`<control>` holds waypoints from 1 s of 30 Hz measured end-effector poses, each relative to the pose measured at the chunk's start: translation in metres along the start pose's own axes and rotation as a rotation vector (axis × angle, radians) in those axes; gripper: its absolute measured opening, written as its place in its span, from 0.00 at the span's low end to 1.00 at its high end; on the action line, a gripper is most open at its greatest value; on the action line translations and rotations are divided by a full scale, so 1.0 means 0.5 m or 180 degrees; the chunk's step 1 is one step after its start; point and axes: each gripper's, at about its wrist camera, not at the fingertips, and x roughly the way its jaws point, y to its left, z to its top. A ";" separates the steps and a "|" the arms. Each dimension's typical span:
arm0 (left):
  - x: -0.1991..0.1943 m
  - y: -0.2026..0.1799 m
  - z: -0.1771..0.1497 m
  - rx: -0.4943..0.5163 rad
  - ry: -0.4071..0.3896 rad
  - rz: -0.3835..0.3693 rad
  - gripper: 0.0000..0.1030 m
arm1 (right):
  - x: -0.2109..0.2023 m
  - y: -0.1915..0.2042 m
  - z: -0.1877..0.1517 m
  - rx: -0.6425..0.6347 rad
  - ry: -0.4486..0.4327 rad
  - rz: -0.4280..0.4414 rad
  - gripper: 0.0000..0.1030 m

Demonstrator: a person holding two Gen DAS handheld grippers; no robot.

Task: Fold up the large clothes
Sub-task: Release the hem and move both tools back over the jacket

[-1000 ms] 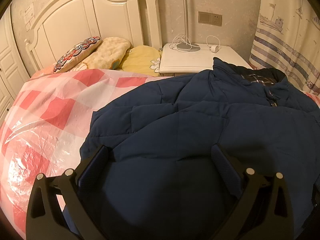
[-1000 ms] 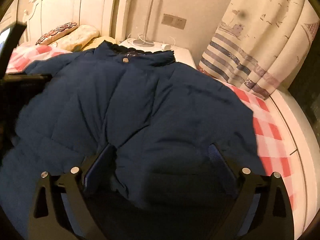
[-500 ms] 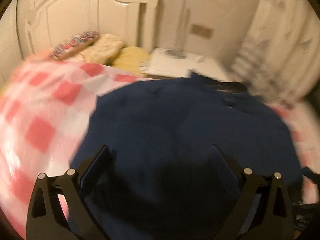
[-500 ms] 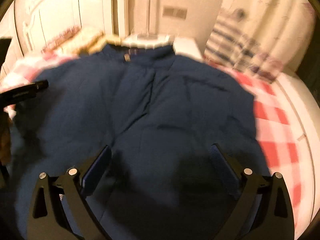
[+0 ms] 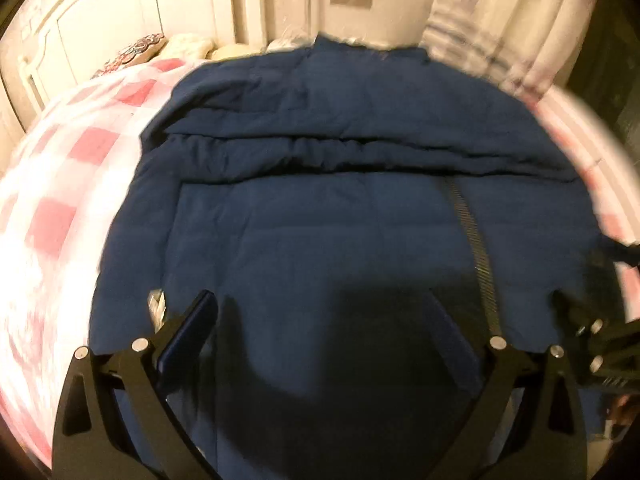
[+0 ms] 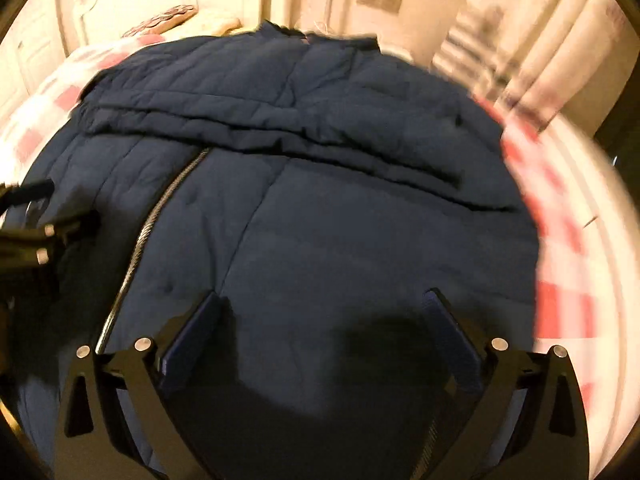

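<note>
Navy padded jacket [image 5: 340, 220] spread on checked bedspread [image 5: 60, 200], directly beneath and ahead of both grippers. Left gripper [image 5: 320, 320]: jaws apart, empty. Right gripper [image 6: 324, 316]: jaws apart, empty. Sleeves lie crosswise ahead of fingers; zipper [image 5: 476, 248] right of left gripper. Step, judged: between folds. Next move: grip near hem, fold toward collar.

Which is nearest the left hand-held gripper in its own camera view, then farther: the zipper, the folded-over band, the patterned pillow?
1. Zipper, just ahead, right of the left hand-held gripper.
2. Folded-over band, across the jacket's middle.
3. Patterned pillow, far left by the headboard.
</note>
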 end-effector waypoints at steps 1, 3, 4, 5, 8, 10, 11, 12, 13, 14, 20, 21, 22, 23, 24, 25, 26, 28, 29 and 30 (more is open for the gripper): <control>-0.033 -0.006 -0.021 0.0059 -0.0097 0.0003 0.97 | -0.031 0.010 -0.017 -0.0067 -0.0109 0.0068 0.94; -0.064 -0.024 -0.055 0.0223 -0.0178 0.0037 0.98 | -0.069 0.030 -0.052 -0.0183 -0.0202 0.0176 0.94; -0.066 -0.031 -0.069 0.0305 -0.0164 0.0044 0.98 | -0.080 0.044 -0.081 -0.0289 -0.0198 0.0191 0.94; -0.058 -0.047 -0.091 0.0455 -0.0093 0.0101 0.98 | -0.076 0.054 -0.097 -0.0369 -0.0140 0.0186 0.94; -0.027 -0.057 -0.131 0.0583 -0.0040 0.0221 0.98 | -0.061 0.051 -0.145 -0.0231 -0.0136 0.0282 0.95; -0.041 -0.050 -0.141 0.0534 -0.0010 0.0202 0.98 | -0.071 0.043 -0.154 -0.0119 -0.0088 0.0313 0.95; -0.053 -0.049 -0.137 0.0511 -0.0010 0.0157 0.98 | -0.077 0.046 -0.155 -0.0147 -0.0073 0.0265 0.95; -0.073 -0.049 -0.145 0.0516 -0.0069 0.0093 0.98 | -0.097 0.054 -0.161 -0.0209 -0.0112 0.0195 0.95; -0.088 -0.051 -0.151 0.0549 -0.0132 0.0050 0.98 | -0.122 0.062 -0.169 -0.0279 -0.0214 0.0175 0.95; -0.109 -0.055 -0.167 0.0644 -0.0217 0.0026 0.98 | -0.144 0.067 -0.179 -0.0332 -0.0318 0.0214 0.95; -0.094 -0.053 -0.237 0.0844 -0.0269 0.0073 0.98 | -0.131 0.088 -0.262 -0.0513 -0.0427 0.0479 0.95; -0.097 -0.047 -0.237 0.0801 -0.0246 0.0025 0.98 | -0.124 0.072 -0.269 -0.0312 -0.0416 0.0612 0.96; -0.104 -0.043 -0.235 0.0800 -0.0224 0.0010 0.98 | -0.125 0.068 -0.270 -0.0269 -0.0432 0.0651 0.95; -0.113 -0.040 -0.238 0.0826 -0.0228 0.0002 0.98 | -0.128 0.071 -0.268 -0.0305 -0.0423 0.0624 0.95; -0.123 -0.036 -0.241 0.0869 -0.0264 0.0003 0.98 | -0.135 0.074 -0.269 -0.0352 -0.0409 0.0587 0.95; -0.138 -0.028 -0.248 0.0930 -0.0331 0.0047 0.98 | -0.145 0.075 -0.272 -0.0402 -0.0383 0.0549 0.95; -0.153 -0.019 -0.255 0.0964 -0.0405 0.0104 0.98 | -0.152 0.071 -0.277 -0.0433 -0.0386 0.0531 0.95; -0.189 0.015 -0.270 0.0888 -0.0601 0.0217 0.98 | -0.181 0.047 -0.304 -0.0441 -0.0489 0.0464 0.95; -0.209 0.036 -0.278 0.0798 -0.0691 0.0230 0.98 | -0.195 0.035 -0.317 -0.0403 -0.0550 0.0428 0.95; -0.224 0.057 -0.285 0.0693 -0.0746 0.0225 0.98 | -0.212 0.011 -0.338 -0.0313 -0.0627 0.0408 0.95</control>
